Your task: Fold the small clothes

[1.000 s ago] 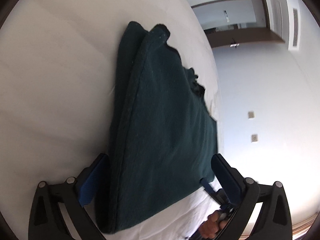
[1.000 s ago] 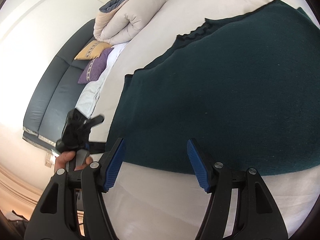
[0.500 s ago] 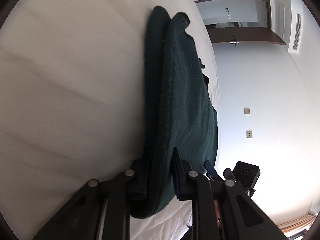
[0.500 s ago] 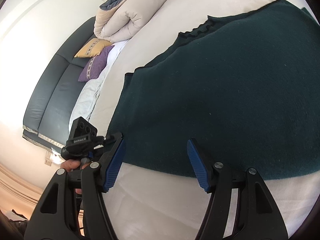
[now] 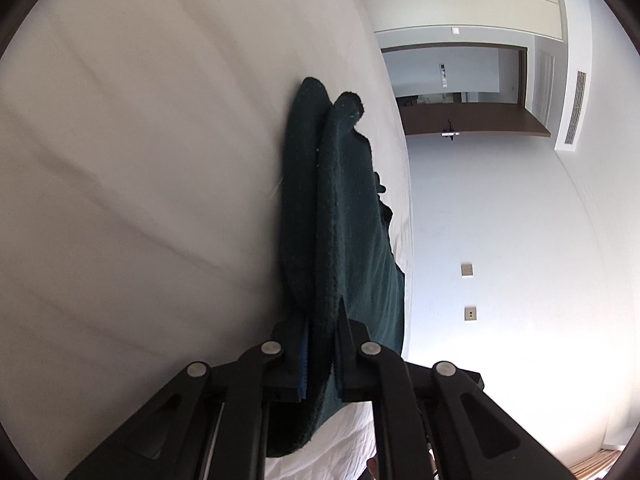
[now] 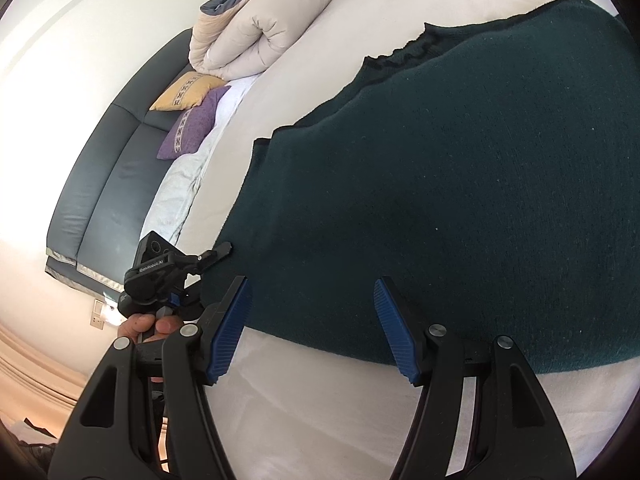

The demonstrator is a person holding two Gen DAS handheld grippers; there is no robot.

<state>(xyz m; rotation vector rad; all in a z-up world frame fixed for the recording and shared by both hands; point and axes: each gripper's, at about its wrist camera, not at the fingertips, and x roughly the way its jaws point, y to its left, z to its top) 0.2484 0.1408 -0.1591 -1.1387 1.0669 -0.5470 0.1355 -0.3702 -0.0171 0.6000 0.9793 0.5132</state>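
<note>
- Dark green knit garment (image 6: 460, 184) fills centre and right of right wrist frame, lying flat on white bed (image 6: 320, 408); fuzzy texture with pale lint specks, ribbed wavy trim along its upper edge.
- Writing: small white lettering on the black body of the left gripper (image 6: 176, 280), lower left of right wrist frame; too small to read. No other labels legible.
- Left wrist view: garment (image 5: 344, 216) seen edge-on, running up centre frame as two stacked layers with rounded corners at top.
- Left gripper (image 5: 320, 344) clamped tight on the garment's near folded edge, fabric pinched between the fingers, a sliver of blue pad showing.
- Right gripper (image 6: 312, 320) spread wide, blue pads (image 6: 230, 328) well apart, holding nothing; fingertips over the garment's lower hem, contact with cloth unclear.
- Hand (image 6: 148, 326) grips the left gripper's handle at lower left, just off the garment's left corner.
- Edges: garment's lower hem sits near the bed edge at bottom frame; bare white sheet (image 5: 140, 180) covers the whole left of the left wrist frame.
- Background upper left of right wrist frame: rolled duvet (image 6: 256, 32), yellow cushion (image 6: 186, 90), purple cushion (image 6: 192, 124), dark sofa (image 6: 108, 184).
- Right of left wrist frame: white wall (image 5: 500, 240) with doorway (image 5: 456, 76).
</note>
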